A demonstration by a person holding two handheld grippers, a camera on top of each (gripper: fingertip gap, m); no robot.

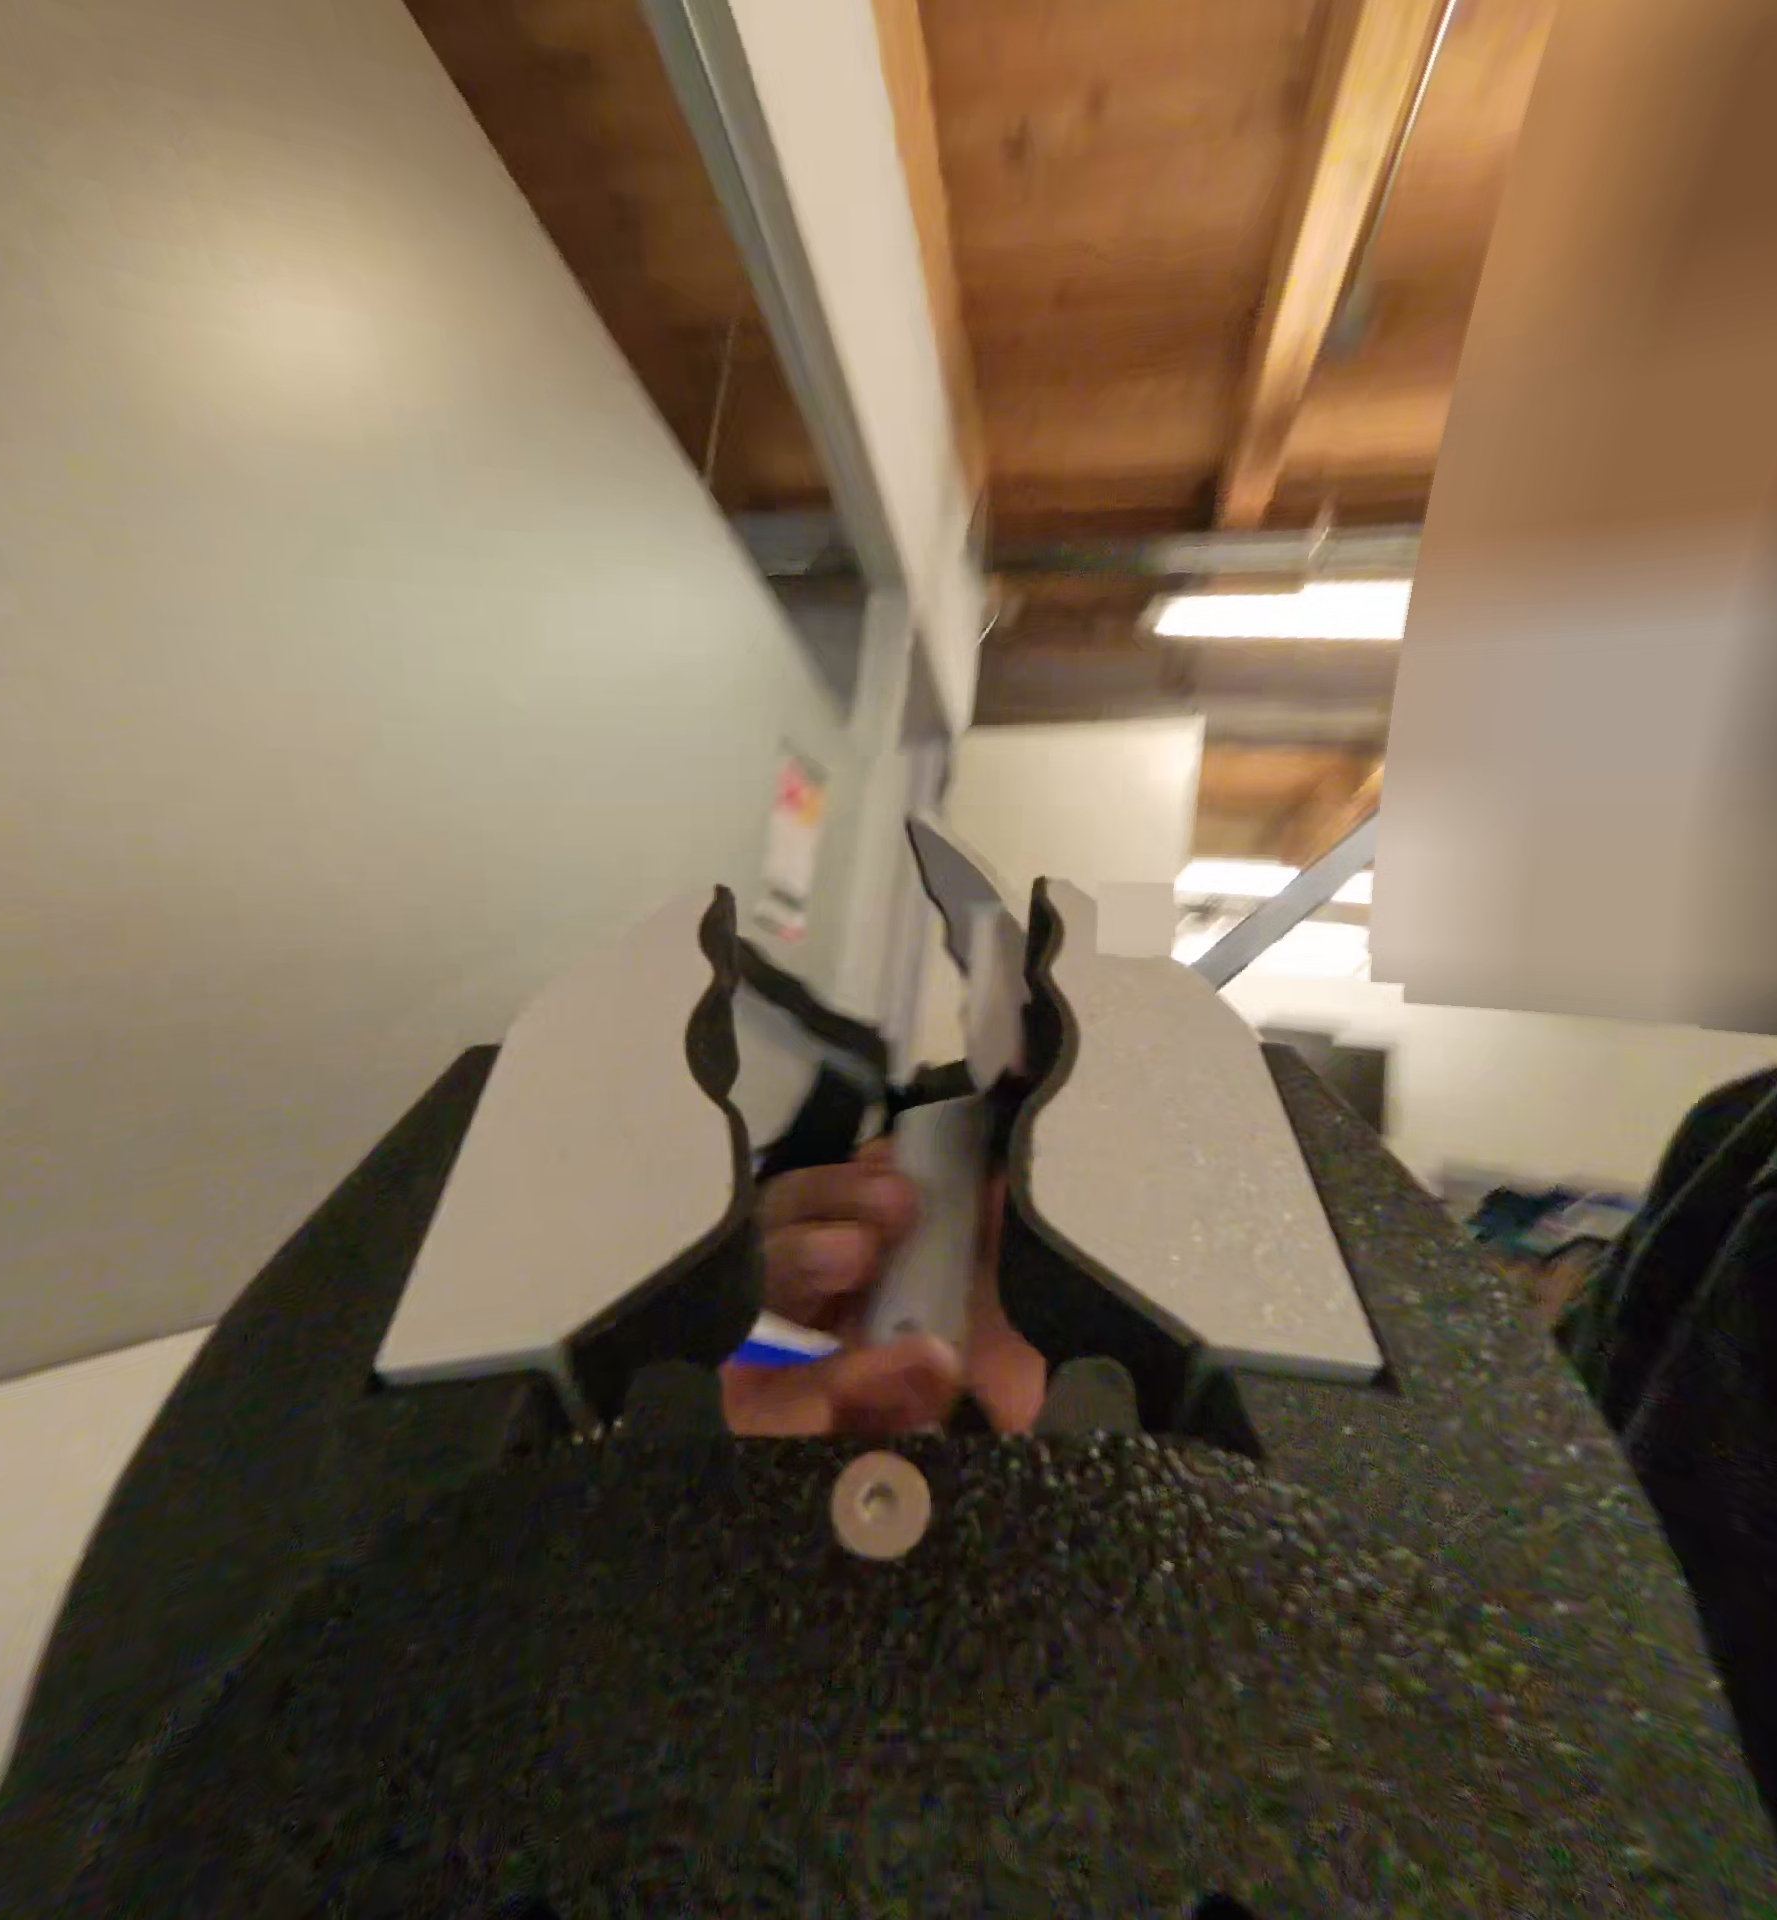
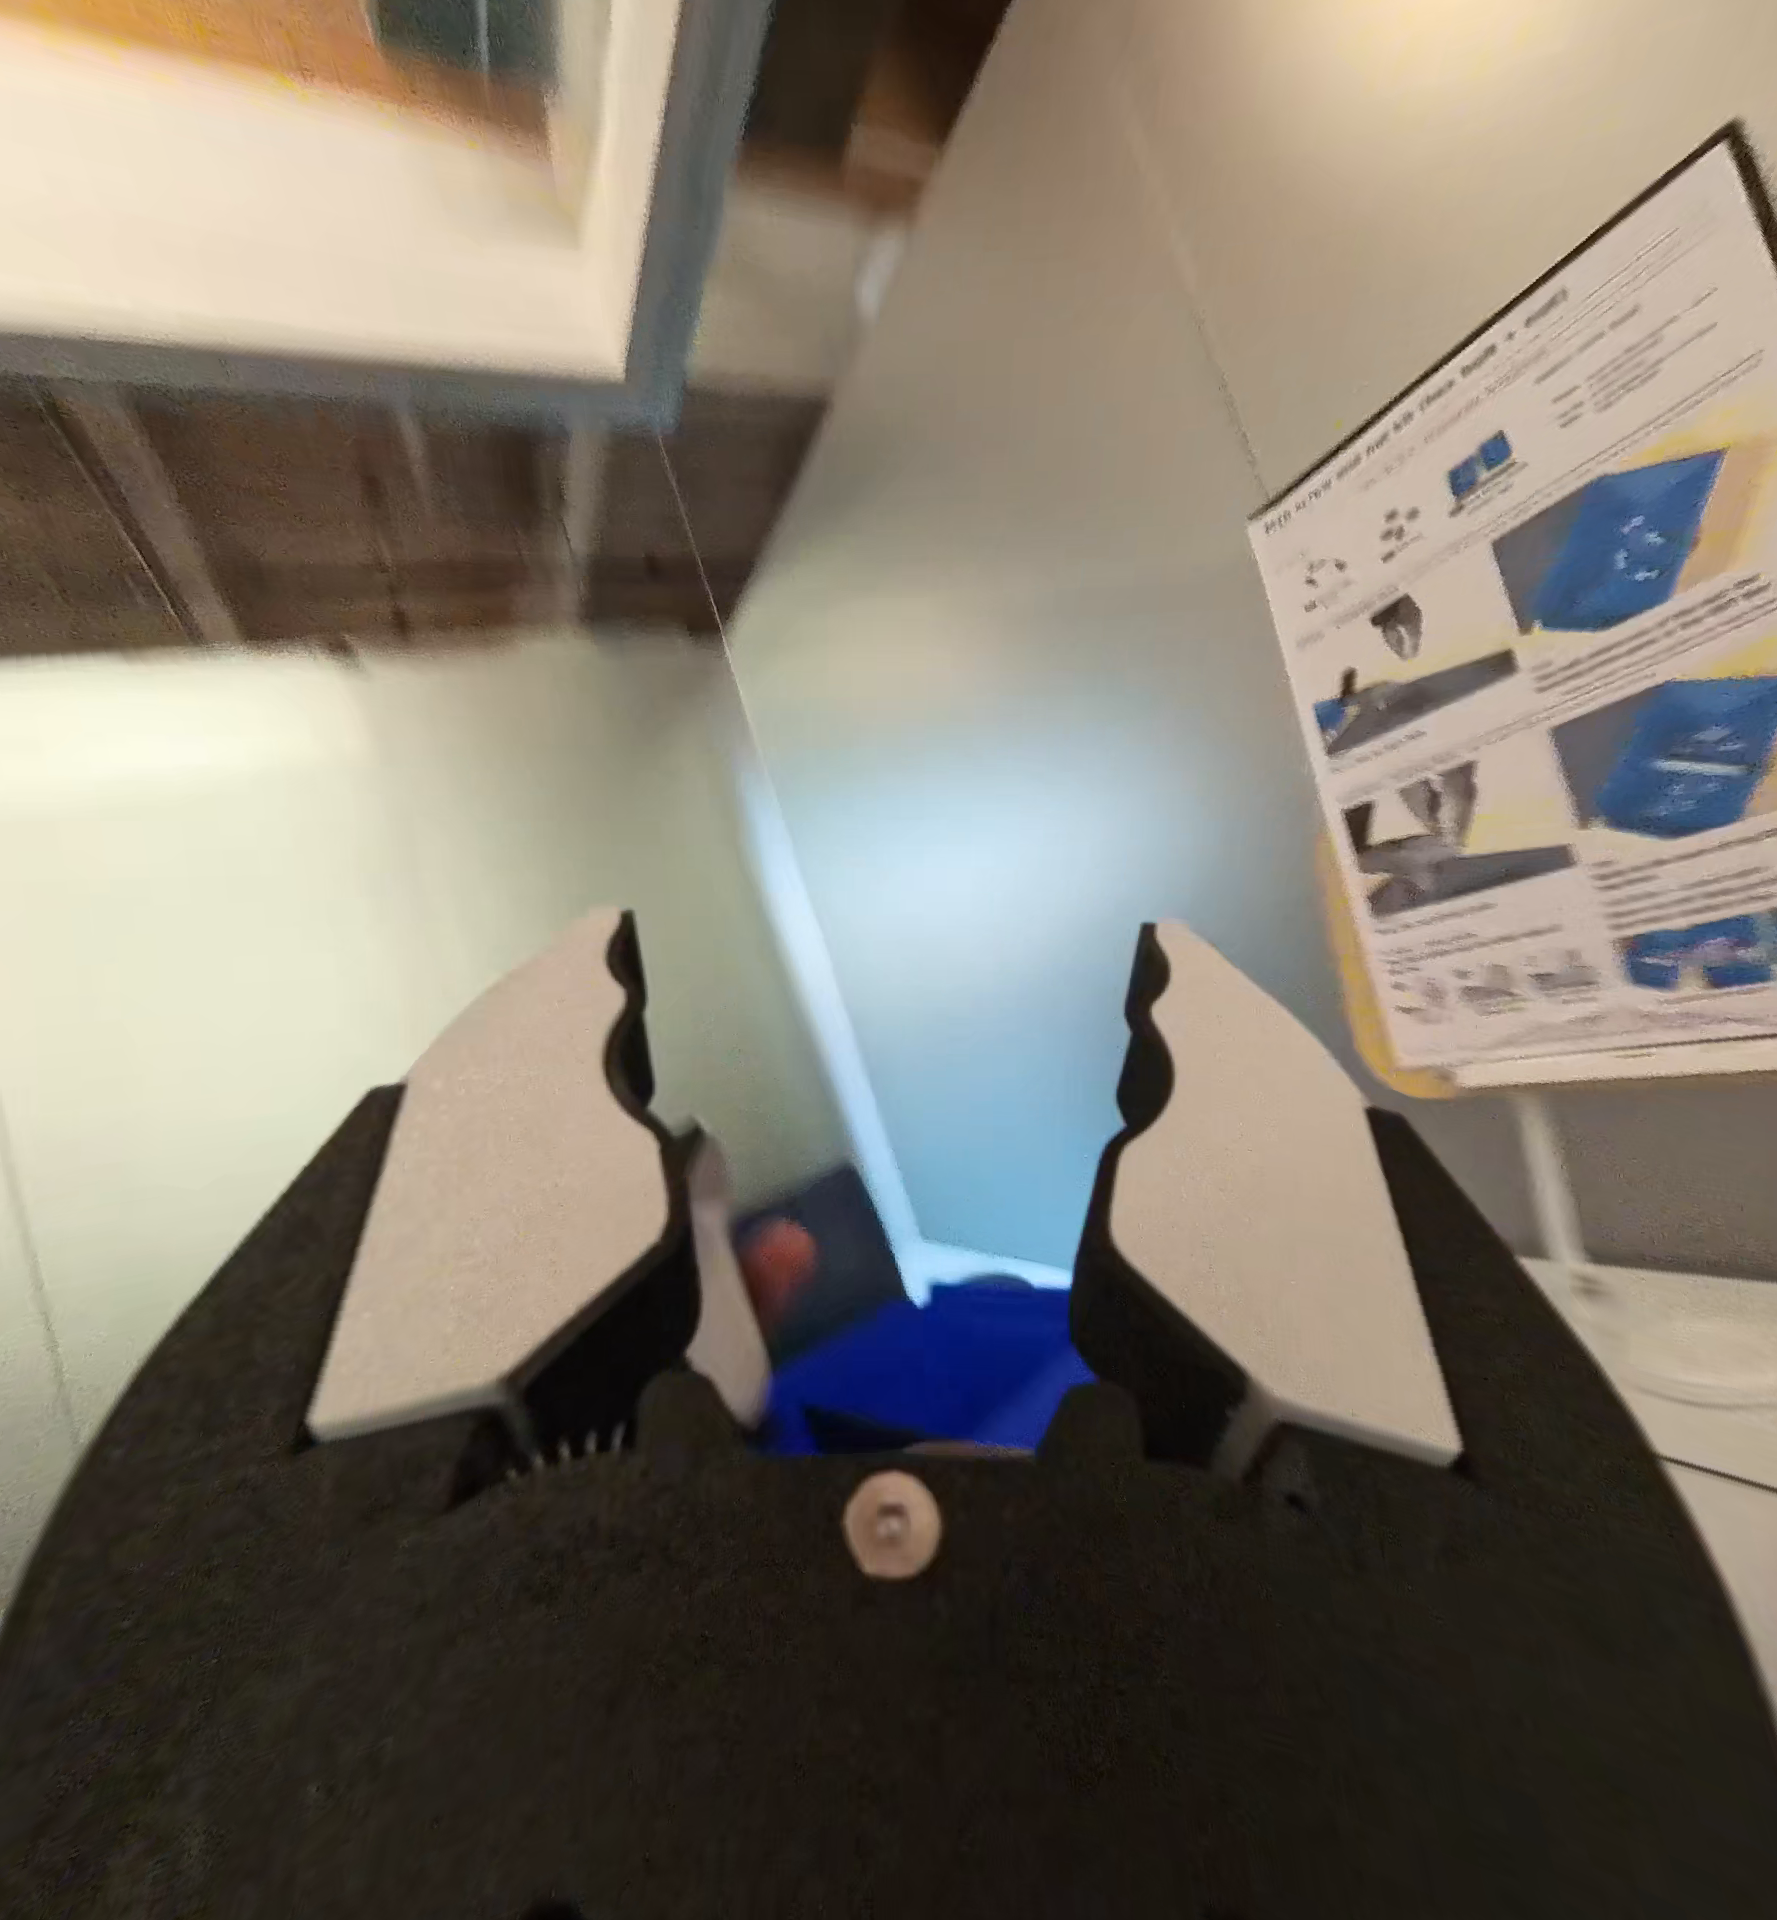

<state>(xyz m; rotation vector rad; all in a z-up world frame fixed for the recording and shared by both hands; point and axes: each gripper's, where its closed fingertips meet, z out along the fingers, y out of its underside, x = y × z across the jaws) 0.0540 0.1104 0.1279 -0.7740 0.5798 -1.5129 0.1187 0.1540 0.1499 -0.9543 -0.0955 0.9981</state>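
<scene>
Both views are blurred. My left gripper (image 1: 879,935) points up towards the ceiling with its fingers apart. In its gap I see parts of the other gripper: a grey finger with a dark tip (image 1: 972,956) close to my right pad, and a black-edged grey part (image 1: 801,1013) near my left pad. I see no pressing contact. A hand (image 1: 832,1236) shows lower in the gap. My right gripper (image 2: 889,997) is wide open with nothing between its tips. A grey finger-like piece (image 2: 723,1278) lies against the inside of its left finger near the base. A blue object (image 2: 925,1361) lies below.
White partition walls (image 1: 292,623) stand close on the left and ahead (image 2: 967,831). Wooden ceiling beams (image 1: 1123,260) are overhead. A framed poster on a white stand (image 2: 1590,675) stands at the right above a white table (image 2: 1694,1382). A person in dark clothing (image 1: 1736,1351) is at the right.
</scene>
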